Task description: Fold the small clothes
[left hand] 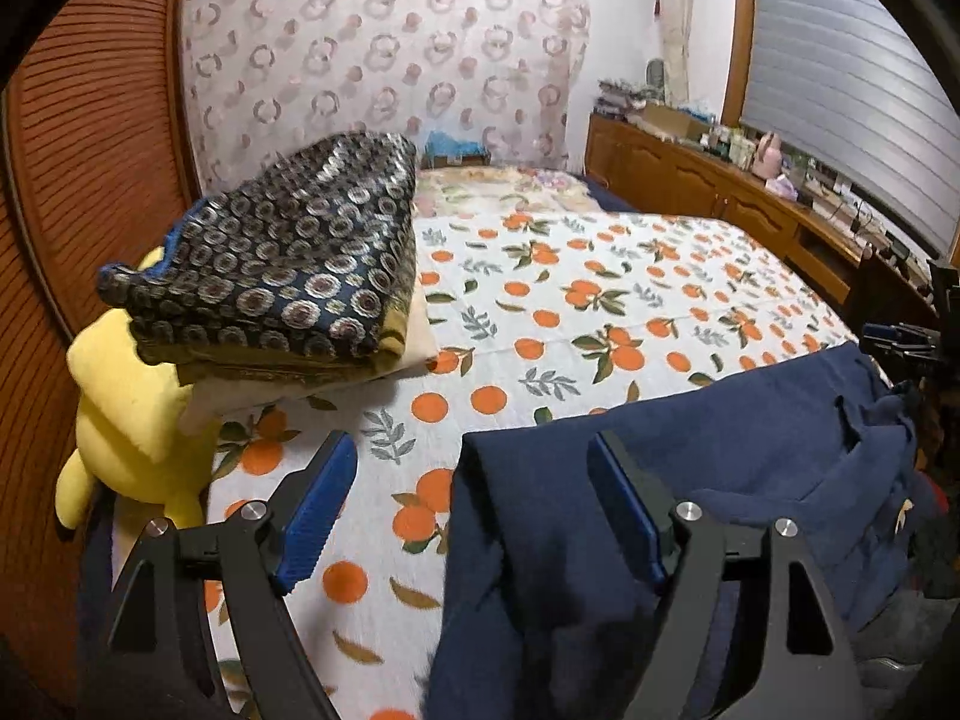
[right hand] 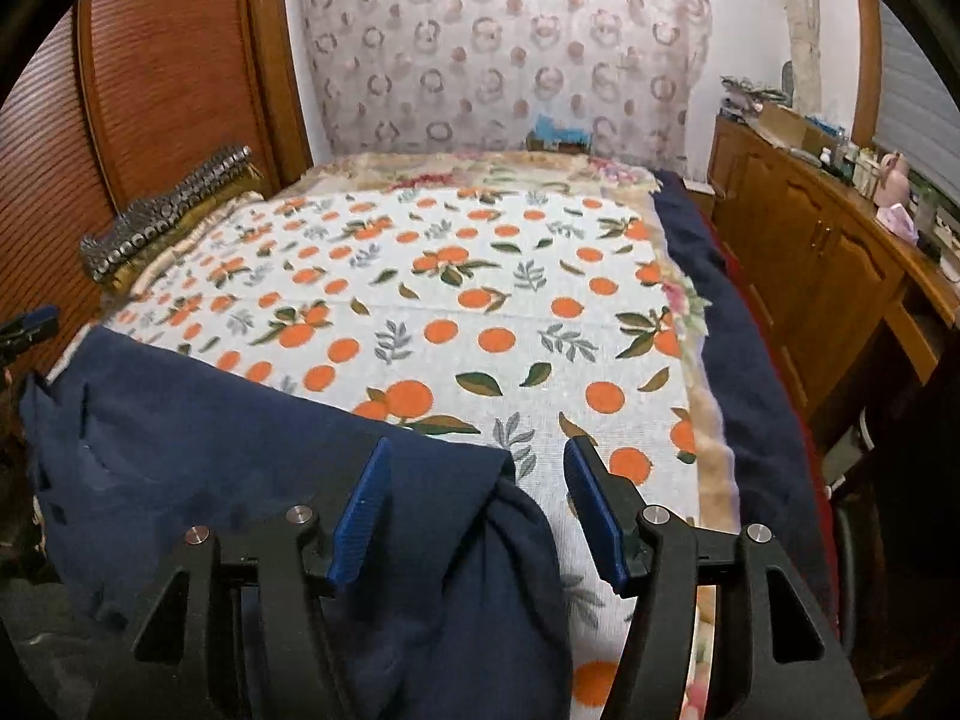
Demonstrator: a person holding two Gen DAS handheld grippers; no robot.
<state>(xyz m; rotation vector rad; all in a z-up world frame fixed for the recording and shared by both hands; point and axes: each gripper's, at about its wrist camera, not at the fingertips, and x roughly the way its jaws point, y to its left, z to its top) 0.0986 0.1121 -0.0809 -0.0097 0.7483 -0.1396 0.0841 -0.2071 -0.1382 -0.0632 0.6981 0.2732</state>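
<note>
Both pairs of blue-padded fingers stand apart with nothing pinched between them: the left gripper (left hand: 474,510) hangs over the near left edge of a navy garment (left hand: 750,480), its left pad (left hand: 321,510) above the bedspread and its right pad (left hand: 627,516) above the cloth, neither pressing on it; the right gripper (right hand: 480,510) is spread over the garment's opposite corner (right hand: 240,438), where a bunched fold of navy fabric lies below the gap without being clamped. Working from the left in the left wrist view, a ribbed wooden panel (left hand: 90,150) runs along the side of the bed, a yellow plush toy (left hand: 126,414) sits against it, and just beside the toy a stack of folded fabrics (left hand: 288,276) rests on the bed, topped by a dark piece with a circle pattern. The white bedspread printed with oranges and leaves (left hand: 600,300) covers the mattress, and the navy garment lies flat across its near edge, spanning between the two grippers. A pale curtain with ring motifs (left hand: 384,60) hangs behind the bed. On the right, a wooden cabinet (right hand: 828,252) runs along the wall, its top crowded with small bottles and a cardboard box (left hand: 666,117); what is in the box cannot be told.
</note>
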